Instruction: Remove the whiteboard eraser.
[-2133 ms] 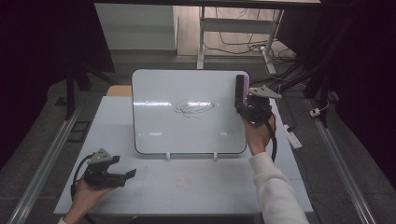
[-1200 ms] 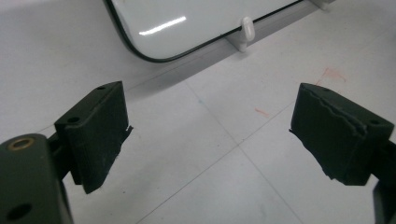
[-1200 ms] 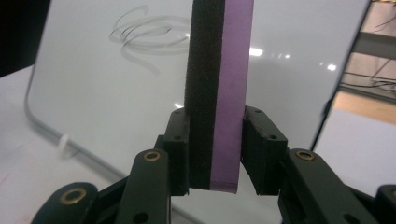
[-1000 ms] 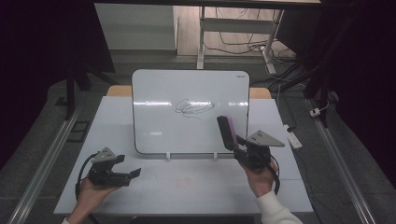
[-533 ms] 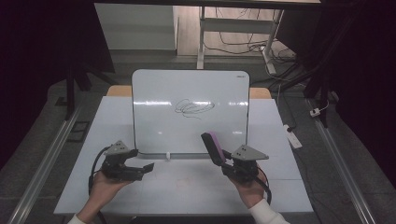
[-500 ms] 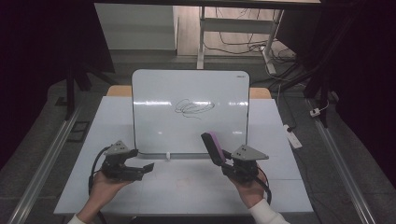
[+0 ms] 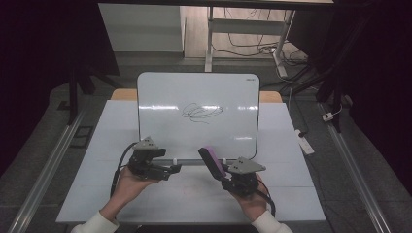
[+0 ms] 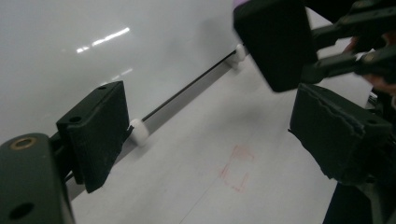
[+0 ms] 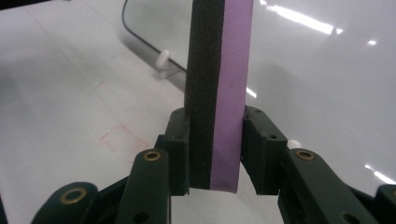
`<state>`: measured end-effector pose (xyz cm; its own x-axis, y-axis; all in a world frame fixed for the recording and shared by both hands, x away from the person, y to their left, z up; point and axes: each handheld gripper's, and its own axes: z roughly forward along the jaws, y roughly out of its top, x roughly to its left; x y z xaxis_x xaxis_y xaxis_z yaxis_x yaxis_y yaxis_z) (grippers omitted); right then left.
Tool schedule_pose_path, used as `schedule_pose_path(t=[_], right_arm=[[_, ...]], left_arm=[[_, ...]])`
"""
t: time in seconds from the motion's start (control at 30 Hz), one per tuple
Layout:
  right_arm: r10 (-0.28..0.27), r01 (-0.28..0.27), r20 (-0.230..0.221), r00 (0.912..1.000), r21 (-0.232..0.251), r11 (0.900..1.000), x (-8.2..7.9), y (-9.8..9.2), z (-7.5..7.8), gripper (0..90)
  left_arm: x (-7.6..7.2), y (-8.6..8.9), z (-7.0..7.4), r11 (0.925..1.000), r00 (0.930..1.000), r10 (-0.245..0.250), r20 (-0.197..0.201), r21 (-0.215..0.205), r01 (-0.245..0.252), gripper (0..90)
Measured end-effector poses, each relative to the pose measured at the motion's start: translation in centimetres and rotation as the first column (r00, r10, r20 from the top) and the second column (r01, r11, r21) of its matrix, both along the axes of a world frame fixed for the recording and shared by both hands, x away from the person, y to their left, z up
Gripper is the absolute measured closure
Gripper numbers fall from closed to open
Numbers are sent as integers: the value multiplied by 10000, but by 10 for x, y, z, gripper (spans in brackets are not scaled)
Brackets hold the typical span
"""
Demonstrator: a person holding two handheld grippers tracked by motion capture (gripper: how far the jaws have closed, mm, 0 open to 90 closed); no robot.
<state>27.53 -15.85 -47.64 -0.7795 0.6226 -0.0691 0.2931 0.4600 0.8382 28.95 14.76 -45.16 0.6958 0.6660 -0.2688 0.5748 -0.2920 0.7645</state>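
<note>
The right gripper (image 9: 212,154) has its fingers (image 9: 180,149) clamped on the lower end of an eraser (image 9: 219,84), black felt on one side and purple on the other, which stands up and away from the gripper; in the high view that eraser (image 7: 212,161) tilts toward the whiteboard (image 7: 160,97) from just before its lower edge, near the right hand (image 7: 250,201); the left gripper (image 8: 205,121) has its fingers (image 8: 95,130) spread wide with nothing between them, the eraser's black face hanging just beyond them; in the high view this left gripper (image 7: 167,170) sits by the board's lower left part, close to the other; the whiteboard lies on the worktop (image 7: 301,194), a dark scribble (image 7: 201,111) at its middle, well apart from the eraser; judging by that, the eraser is in hand but the wiping is not yet begun: the scribble looks whole, and what is left is to bring the felt face onto it and rub it away; the felt faces the left gripper, so a handover may come first, though I cannot be sure; there are no containers on the worktop; a faint red square (image 9: 119,140) is marked on it before the board.
</note>
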Motion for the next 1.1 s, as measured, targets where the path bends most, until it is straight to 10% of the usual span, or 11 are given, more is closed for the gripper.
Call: schedule_pose_path(t=[0.47,0.83,1.1], right_arm=[[860,-817,536,9949,-785,9936,-15,26,-9,644],[1298,-1126,1493,9802,-1182,9866,-26,32,-8,644],[1490,-1354,1149,9821,-1183,9837,-24,33,-11,612]], left_arm=[[15,-26,3,9947,9937,-1018,-461,-171,1012,146],[27,-32,-7,9723,9631,-2272,-1444,-900,2158,301],[24,-32,-7,9734,9637,-2281,-1389,-561,2223,362]])
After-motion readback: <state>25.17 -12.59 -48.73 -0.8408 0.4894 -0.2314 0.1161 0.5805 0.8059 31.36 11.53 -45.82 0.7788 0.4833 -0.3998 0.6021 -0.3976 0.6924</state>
